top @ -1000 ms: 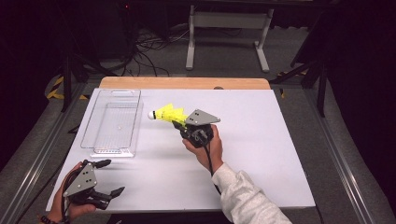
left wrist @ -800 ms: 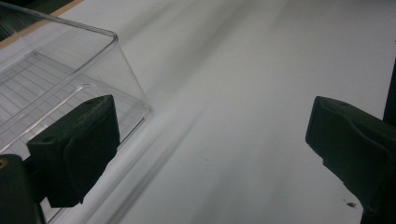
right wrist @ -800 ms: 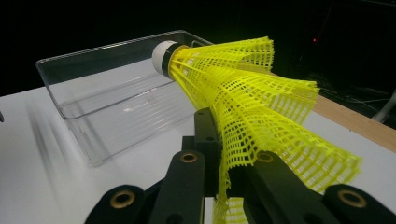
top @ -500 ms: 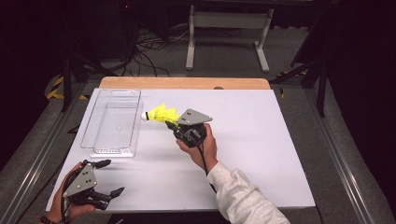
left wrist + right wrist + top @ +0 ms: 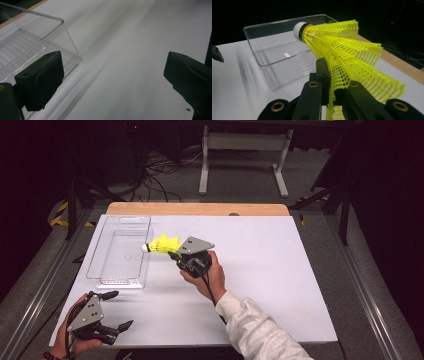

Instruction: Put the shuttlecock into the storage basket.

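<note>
R gripper [image 5: 172, 254] lifted above white counter [image 5: 260, 270], fingers pinched on mesh skirt of yellow plastic shuttlecock w/ white cork tip [image 5: 161, 244]. Shuttlecock off counter, tip pointing twd clear rectangular plastic tray [image 5: 120, 247], hanging just at tray's right rim. R gripper view: skirt [image 5: 347, 57] squashed btwn fingers, tray [image 5: 277, 50] beyond. L gripper [image 5: 116, 310] low at near-left counter corner, fingers wide apart, holding nothing. L gripper view: tray corner [image 5: 62, 37] just beside one finger [image 5: 40, 80].
</note>
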Demonstrator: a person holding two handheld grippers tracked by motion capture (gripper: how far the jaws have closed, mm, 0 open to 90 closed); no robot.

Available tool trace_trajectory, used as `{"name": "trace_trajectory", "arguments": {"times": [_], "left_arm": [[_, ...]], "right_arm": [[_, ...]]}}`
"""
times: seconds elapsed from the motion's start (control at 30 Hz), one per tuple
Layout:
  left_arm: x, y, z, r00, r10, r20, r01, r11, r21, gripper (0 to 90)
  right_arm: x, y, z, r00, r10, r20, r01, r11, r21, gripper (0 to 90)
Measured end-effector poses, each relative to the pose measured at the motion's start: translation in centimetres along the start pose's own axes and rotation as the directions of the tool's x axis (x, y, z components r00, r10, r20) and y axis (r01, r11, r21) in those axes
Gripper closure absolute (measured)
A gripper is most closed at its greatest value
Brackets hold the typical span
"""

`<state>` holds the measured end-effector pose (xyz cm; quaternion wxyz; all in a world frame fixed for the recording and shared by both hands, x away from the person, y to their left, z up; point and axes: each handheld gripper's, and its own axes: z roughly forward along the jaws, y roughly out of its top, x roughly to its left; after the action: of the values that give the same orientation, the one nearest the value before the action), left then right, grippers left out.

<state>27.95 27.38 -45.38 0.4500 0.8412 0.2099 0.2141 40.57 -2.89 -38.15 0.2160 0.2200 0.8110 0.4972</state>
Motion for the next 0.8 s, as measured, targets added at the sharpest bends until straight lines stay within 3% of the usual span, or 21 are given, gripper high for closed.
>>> {"name": "trace_trajectory", "arguments": {"times": [0.63, 0.8], "left_arm": [[-0.2, 0.1, 0.1, 1.0000, 0.006, 0.004, -0.006, 1.0000, 0.004, 3.9], [-0.2, 0.1, 0.1, 1.0000, 0.001, 0.003, -0.001, 1.0000, 0.001, 3.9]], "right_arm": [[1.7, 1.4, 3.1, 0.9968, -0.028, -0.075, 0.030, 0.999, 0.023, 88.2], [2.1, 2.5, 3.9, 0.9945, -0.056, -0.089, 0.059, 0.998, 0.023, 88.2]]}}
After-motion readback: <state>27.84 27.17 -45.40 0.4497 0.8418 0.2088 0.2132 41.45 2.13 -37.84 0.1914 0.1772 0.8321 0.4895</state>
